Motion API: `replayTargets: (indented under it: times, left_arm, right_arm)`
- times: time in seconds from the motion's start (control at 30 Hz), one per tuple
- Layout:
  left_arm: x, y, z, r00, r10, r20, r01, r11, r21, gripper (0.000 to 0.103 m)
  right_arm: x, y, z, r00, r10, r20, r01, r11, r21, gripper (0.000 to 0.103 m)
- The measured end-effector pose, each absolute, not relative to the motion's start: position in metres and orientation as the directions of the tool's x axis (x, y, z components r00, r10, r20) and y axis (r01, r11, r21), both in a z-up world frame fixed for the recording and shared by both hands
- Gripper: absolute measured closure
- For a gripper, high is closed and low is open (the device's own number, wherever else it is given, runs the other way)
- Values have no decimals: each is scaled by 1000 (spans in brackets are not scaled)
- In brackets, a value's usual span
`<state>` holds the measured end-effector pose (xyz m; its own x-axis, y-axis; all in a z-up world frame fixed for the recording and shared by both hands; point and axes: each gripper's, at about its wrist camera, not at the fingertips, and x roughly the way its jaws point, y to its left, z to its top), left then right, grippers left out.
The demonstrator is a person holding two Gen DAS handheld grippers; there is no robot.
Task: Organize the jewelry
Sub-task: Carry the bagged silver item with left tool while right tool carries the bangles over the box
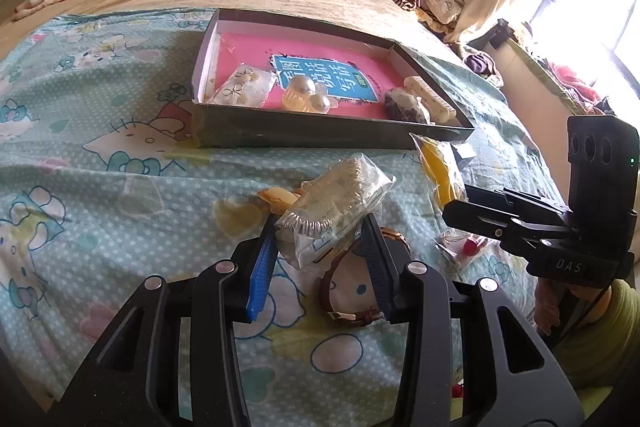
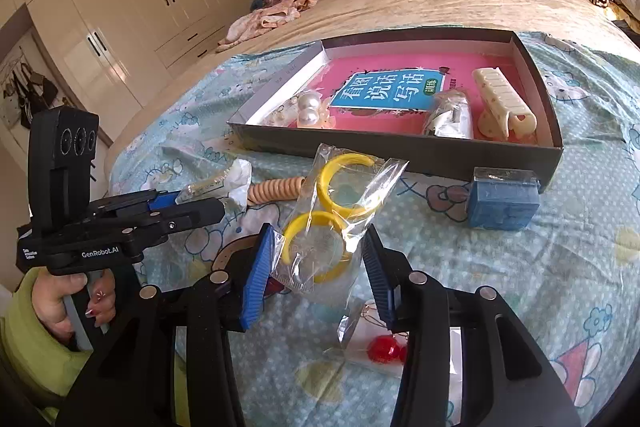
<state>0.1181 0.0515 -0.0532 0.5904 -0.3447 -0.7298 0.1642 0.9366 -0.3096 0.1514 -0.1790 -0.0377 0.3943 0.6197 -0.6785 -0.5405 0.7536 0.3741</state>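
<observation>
A dark shallow box [image 1: 304, 133] [image 2: 400, 151] lies on the bed with a pink book, pearl pieces [image 1: 308, 93] [image 2: 309, 109], a cream hair claw [image 2: 504, 105] and bagged items inside. My left gripper [image 1: 322, 227] is shut on a clear bag of silvery jewelry [image 1: 336, 203], held just above the sheet. A brown strap watch [image 1: 352, 291] lies under it. My right gripper [image 2: 318, 247] is shut on a clear bag of yellow hoops [image 2: 332, 219]. It shows in the left wrist view [image 1: 450, 211] too.
A blue box [image 2: 502, 203] sits by the dark box's near right corner. A beige coil [image 2: 276, 189], a small bag with a red bead [image 2: 384, 349] and other small bags lie on the Hello Kitty sheet [image 1: 100, 187]. Clothes are piled at the bed's far end.
</observation>
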Motion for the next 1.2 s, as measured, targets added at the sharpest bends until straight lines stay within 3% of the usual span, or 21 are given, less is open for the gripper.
replayTargets:
  times: [1.2]
  left_arm:
    - [125,83,-13,685,-231,-691,76,966,-248,70]
  right_arm:
    - [164,-181,13,491,637,-595,-581,747,321,60]
